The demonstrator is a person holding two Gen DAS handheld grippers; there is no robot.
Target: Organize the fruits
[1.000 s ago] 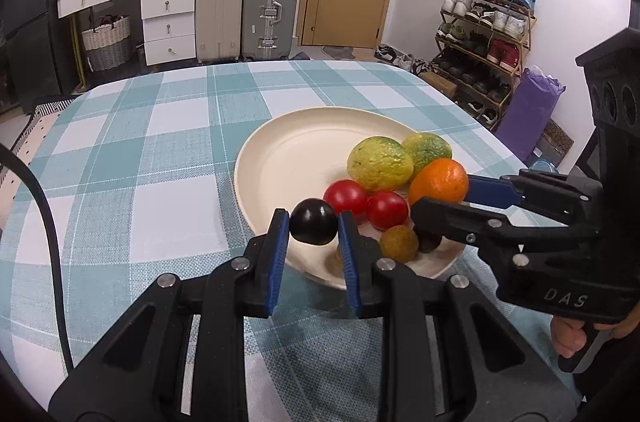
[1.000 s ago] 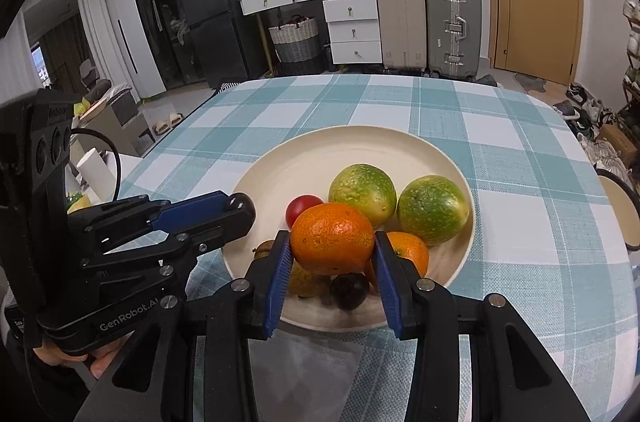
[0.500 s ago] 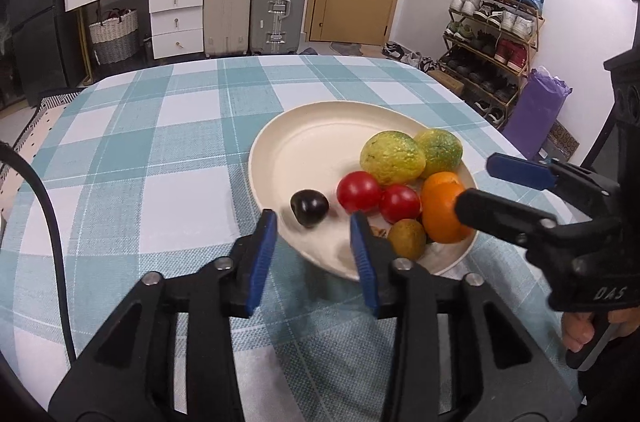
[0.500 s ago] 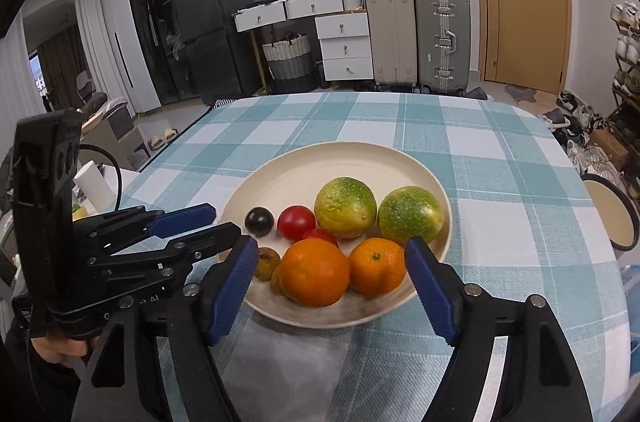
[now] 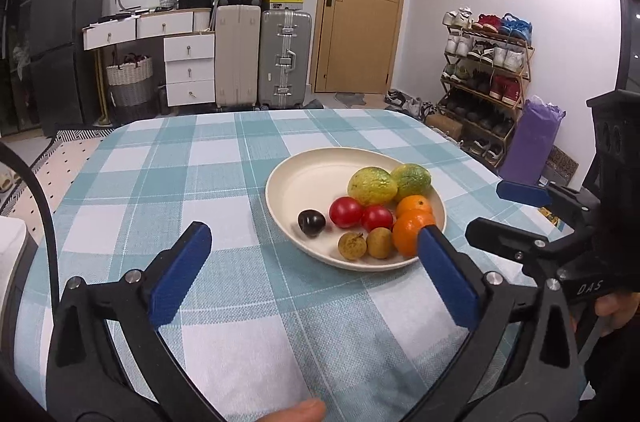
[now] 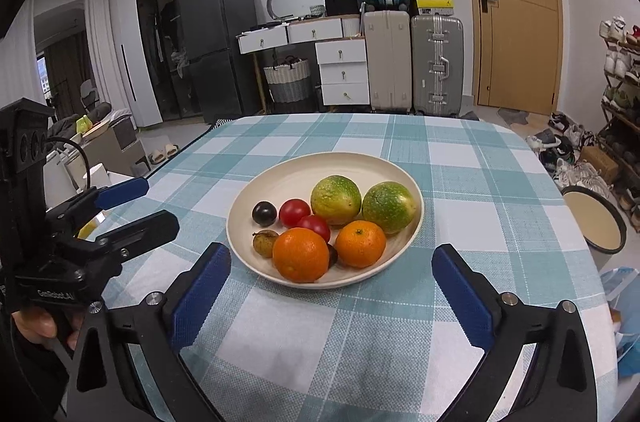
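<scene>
fingers (image 5: 182,270) of both grippers, just spread wide and empty, sit low in frame before the plate (image 6: 256,194); the near orange (image 6: 301,254) looks firm, round, roll-prone—pinch across its middle.

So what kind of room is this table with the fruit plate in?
Most likely a lived-in home, a dining corner near the entrance: suitcases stacked by the door, a shoe rack full of shoes, a fridge, and a checked tablecloth under the plate.

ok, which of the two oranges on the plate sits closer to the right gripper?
The larger, deeper-coloured round orange at the cream plate's near rim; the smaller, paler orange lies to its right, slightly further back.
</scene>
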